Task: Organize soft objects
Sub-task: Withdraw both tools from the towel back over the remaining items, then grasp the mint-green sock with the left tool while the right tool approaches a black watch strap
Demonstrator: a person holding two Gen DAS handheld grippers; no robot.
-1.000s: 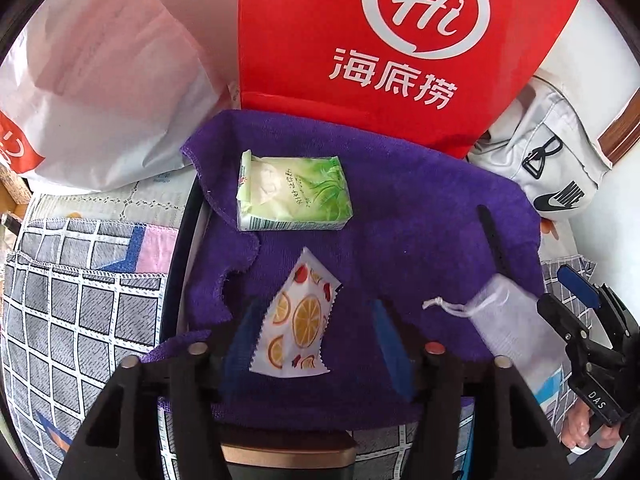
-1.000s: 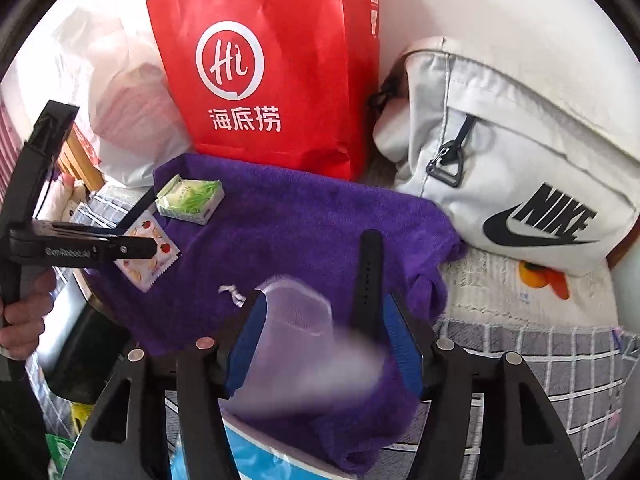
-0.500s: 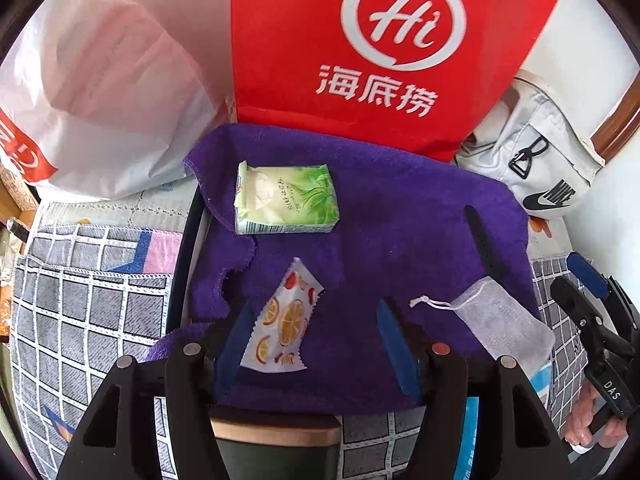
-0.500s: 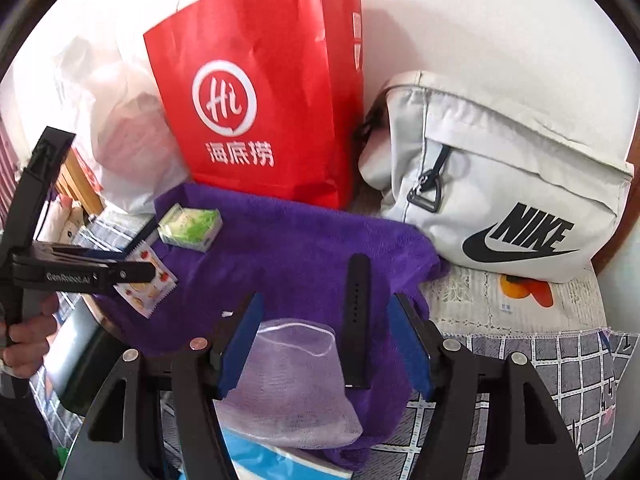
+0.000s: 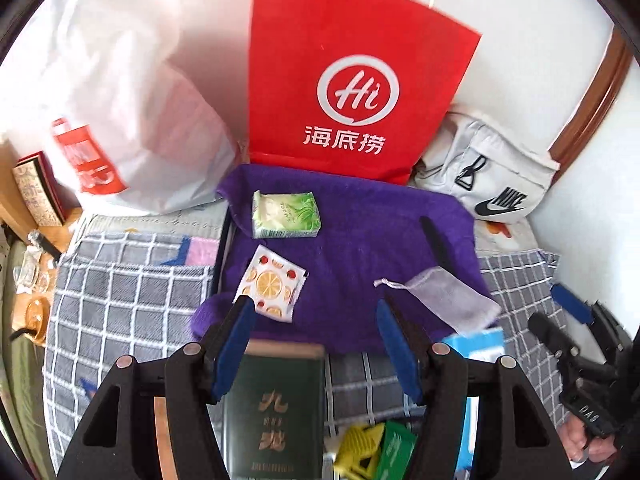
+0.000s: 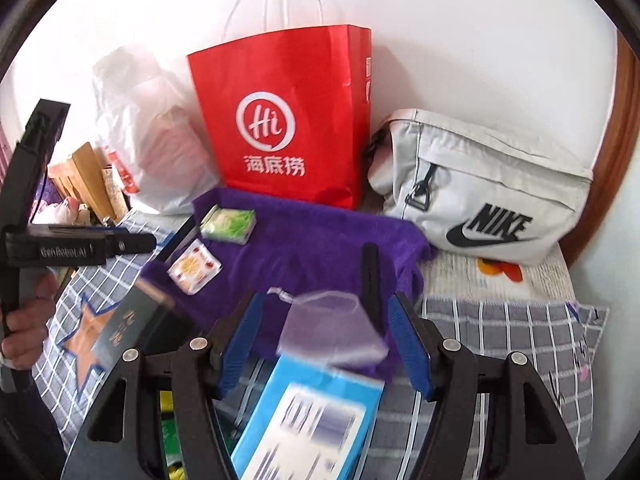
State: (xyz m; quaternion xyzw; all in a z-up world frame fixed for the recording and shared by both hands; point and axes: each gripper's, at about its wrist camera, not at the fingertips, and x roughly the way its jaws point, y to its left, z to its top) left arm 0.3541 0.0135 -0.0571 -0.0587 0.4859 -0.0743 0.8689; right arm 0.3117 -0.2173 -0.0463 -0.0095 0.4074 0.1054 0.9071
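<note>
A purple towel [image 5: 360,240] [image 6: 312,240] lies spread on the checked bedding. On it rest a green tissue pack [image 5: 286,215] [image 6: 227,224], an orange-print sachet [image 5: 272,282] [image 6: 194,267], a pale mesh drawstring pouch [image 5: 444,300] [image 6: 332,328] and a black strap [image 5: 434,242] [image 6: 370,276]. My left gripper [image 5: 314,344] hangs open above the towel's near edge, nothing between its blue pads. My right gripper [image 6: 326,340] stands open above the pouch, apart from it. In the left wrist view, the right gripper [image 5: 576,320] shows at the right edge.
A red paper bag [image 5: 352,92] [image 6: 288,120], a white plastic bag [image 5: 120,120] [image 6: 152,140] and a grey Nike bag [image 5: 492,176] [image 6: 480,192] stand behind the towel against the wall. A dark green box [image 5: 276,412] [image 6: 132,328] and a blue box [image 6: 308,420] lie near the front.
Both grippers have risen and drawn back from the towel. The sachet and the mesh pouch lie free on it, and boxes at the front have come into view.
</note>
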